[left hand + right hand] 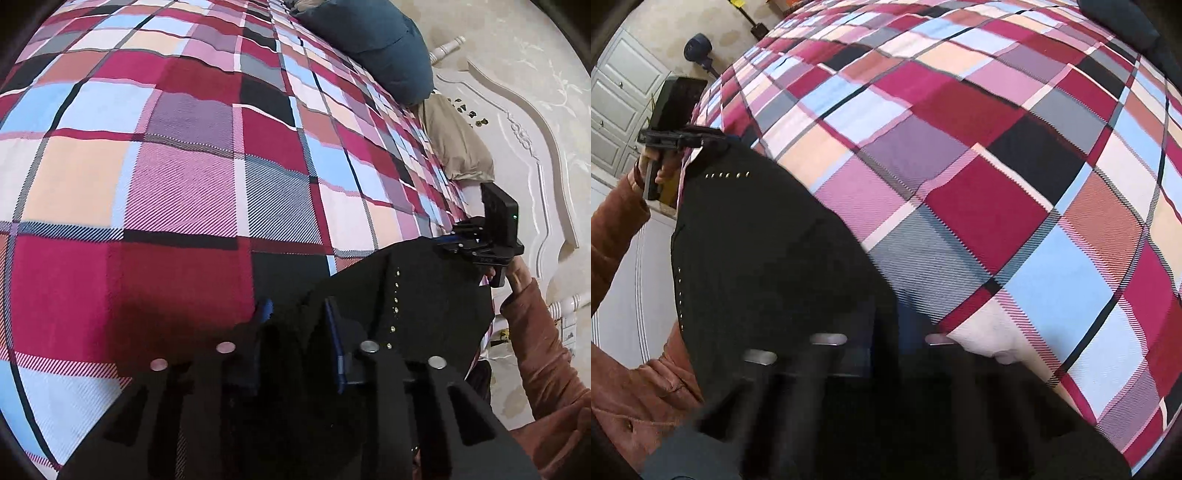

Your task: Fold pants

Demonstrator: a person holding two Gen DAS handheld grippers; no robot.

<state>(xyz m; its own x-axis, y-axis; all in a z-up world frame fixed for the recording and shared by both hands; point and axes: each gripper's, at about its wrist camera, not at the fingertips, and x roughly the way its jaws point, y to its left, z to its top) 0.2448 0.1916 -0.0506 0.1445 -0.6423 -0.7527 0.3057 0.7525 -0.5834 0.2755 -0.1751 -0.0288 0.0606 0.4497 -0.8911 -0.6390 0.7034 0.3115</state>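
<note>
Black pants with a line of small gold studs hang stretched between my two grippers over the edge of a plaid bed. In the left wrist view my left gripper has bunched black cloth pinched between its blue-padded fingers. My right gripper holds the far corner of the waistband, with a hand on its grip. In the right wrist view the pants run from my blurred, dark right gripper up to the left gripper, which clamps the other corner. Both are shut on the cloth.
The plaid bedspread fills most of both views. A blue pillow and a beige pillow lie by the white headboard. White drawers and a dark fan stand beyond the bed. Brown sleeves show at the edges.
</note>
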